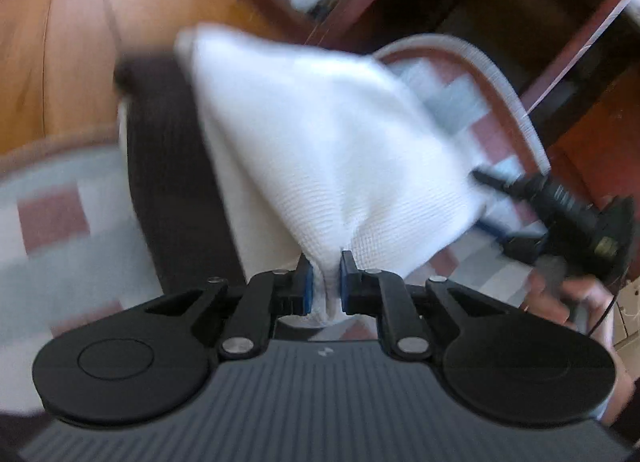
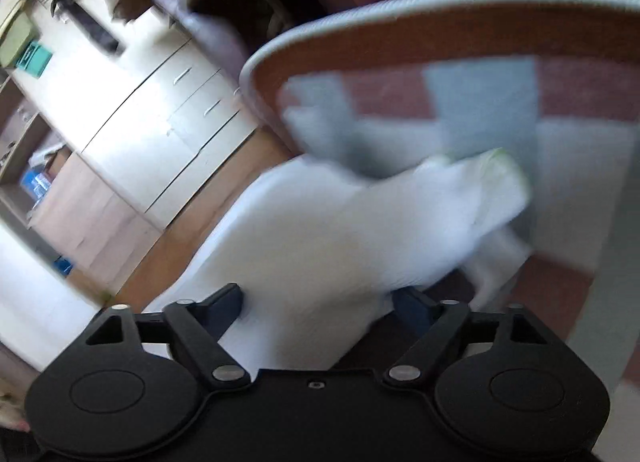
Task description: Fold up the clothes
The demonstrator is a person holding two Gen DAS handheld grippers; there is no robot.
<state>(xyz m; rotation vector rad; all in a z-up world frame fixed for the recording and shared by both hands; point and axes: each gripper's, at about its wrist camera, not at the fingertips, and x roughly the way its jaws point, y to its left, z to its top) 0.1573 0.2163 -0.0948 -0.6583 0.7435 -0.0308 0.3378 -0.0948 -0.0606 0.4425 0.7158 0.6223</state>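
White knitted garment (image 1: 320, 150) is hanging clenched in left gripper (image 1: 325, 282); right gripper (image 2: 318, 302) fingers are spread wide around its cloth.

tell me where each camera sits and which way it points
Left wrist: sits on the left hand-held gripper, looking along its fingers, which pinch the white garment above the checked rug; the right hand-held gripper and the person's hand show at right.
Right wrist: sits on the right hand-held gripper, looking over the white garment toward the rug and pale cabinets; its fingers stand wide.
Shared: garment and rug.
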